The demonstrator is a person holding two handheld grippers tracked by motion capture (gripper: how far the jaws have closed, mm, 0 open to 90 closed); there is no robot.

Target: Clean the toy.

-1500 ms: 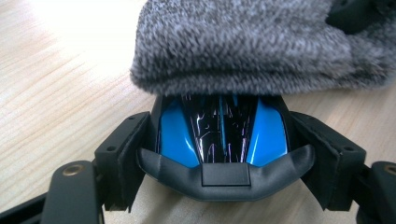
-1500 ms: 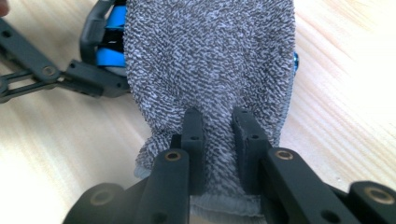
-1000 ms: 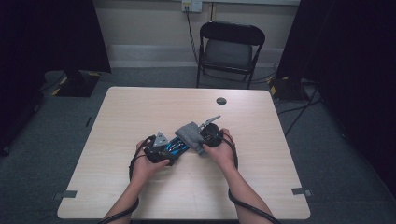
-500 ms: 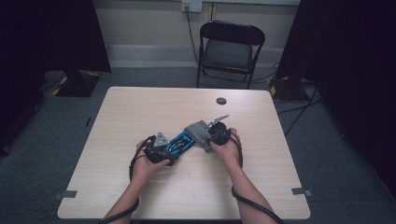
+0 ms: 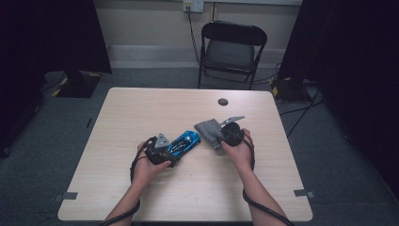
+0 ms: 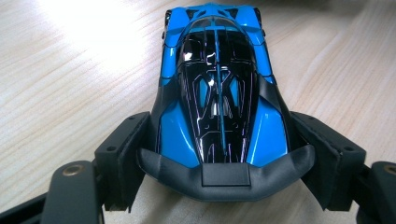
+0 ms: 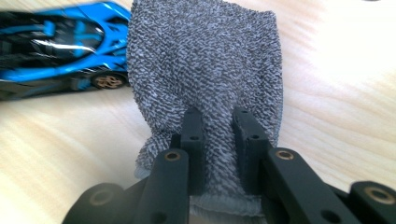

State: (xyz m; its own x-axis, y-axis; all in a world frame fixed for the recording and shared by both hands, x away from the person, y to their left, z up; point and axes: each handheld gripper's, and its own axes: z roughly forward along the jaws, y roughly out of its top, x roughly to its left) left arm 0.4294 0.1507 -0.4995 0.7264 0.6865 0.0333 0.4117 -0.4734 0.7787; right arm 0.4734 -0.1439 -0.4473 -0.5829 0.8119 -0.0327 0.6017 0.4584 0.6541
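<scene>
Fingers of the left gripper (image 5: 165, 151) clamp the rear flanks of a blue toy car (image 5: 184, 142), one pad (image 6: 122, 158) on each side, pinning it flat on the tabletop (image 5: 155, 106) left of centre, nose aimed toward the far right; the hold looks meant to keep the car steady while the other hand works on it with the cloth. To its right, the right gripper (image 5: 220, 135) has its fingers pinched nearly shut on a bunched grey cloth (image 5: 209, 131), the fabric gathered between the pads (image 7: 193, 135) so that a loose fold hangs forward as a wiping face. The cloth sits just off the car's nose, apparently not touching it. A small dark disc (image 5: 223, 101) lies well apart near the far edge, before a folding chair (image 5: 231, 47). Compared with a second ago, the cloth and right hand have drawn away to the right, baring the blue bodywork that the cloth then overlapped; the left hand and car have not shifted.
</scene>
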